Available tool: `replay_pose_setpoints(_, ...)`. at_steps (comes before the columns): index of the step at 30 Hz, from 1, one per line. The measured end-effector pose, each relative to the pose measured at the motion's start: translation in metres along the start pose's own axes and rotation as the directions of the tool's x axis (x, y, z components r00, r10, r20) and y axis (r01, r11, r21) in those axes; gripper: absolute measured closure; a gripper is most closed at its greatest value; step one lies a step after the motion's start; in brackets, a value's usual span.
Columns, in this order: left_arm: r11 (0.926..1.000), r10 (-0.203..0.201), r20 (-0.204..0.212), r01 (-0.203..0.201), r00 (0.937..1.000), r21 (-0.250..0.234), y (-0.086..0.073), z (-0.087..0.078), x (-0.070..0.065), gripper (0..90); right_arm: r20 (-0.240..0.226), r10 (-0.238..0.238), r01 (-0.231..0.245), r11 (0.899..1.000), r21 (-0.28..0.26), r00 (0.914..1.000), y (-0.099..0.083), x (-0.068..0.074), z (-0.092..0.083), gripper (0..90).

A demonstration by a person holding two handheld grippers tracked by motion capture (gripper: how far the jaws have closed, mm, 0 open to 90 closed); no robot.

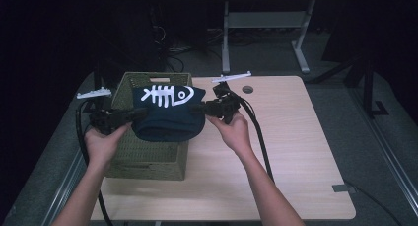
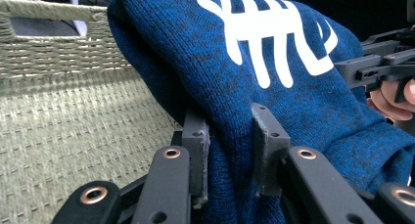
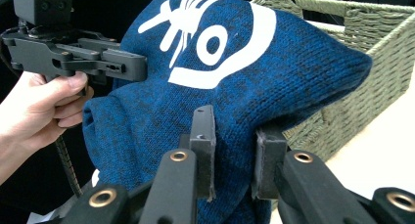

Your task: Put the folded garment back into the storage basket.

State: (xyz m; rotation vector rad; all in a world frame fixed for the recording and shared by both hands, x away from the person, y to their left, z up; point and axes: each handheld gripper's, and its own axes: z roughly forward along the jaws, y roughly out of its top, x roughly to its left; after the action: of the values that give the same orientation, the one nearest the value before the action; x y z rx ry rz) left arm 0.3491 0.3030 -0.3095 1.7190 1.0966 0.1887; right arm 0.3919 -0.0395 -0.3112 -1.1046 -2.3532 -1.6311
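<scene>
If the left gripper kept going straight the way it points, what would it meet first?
The left gripper, shut on the blue knitted garment, points across it; beyond the fabric, probably the right gripper. Depth is unclear.

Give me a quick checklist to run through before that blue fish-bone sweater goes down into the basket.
1. Left hand-held gripper clamped on the blue sweater: ok, cloth is pinched between its pads.
2. Right hand-held gripper clamped on the sweater: ok, cloth is pinched there too.
3. Sweater hangs above the woven basket: ok, it is held over the basket's far half.
4. Sweater stays folded: ok, it is bunched into one bundle with the fish-bone print on top.
5. Room inside the basket: cannot tell, the sweater hides much of the inside.
6. Basket sits fully on the table: ok, near its left edge.
</scene>
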Motion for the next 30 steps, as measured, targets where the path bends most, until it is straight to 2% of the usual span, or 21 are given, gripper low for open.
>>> replay_pose_setpoints(6,1.0,0.001,-0.01,-0.001,0.9999,0.0,-0.001,-0.007,0.006,71.3,-0.008,-0.003,0.003,1.0,0.005,1.0,0.002,0.002,0.009,74.8)
replay_pose_setpoints(18,0.9993,-0.038,-0.022,0.038,0.999,-0.005,-0.011,-0.016,0.022,70.9,-0.019,0.0,0.001,1.0,0.021,0.9998,0.002,0.005,0.031,74.6)
replay_pose_setpoints(30,0.998,-0.062,-0.061,0.062,0.9962,0.009,-0.021,-0.027,0.038,70.6,-0.027,0.001,0.0,0.999,0.049,0.9996,0.001,0.01,0.057,74.4)
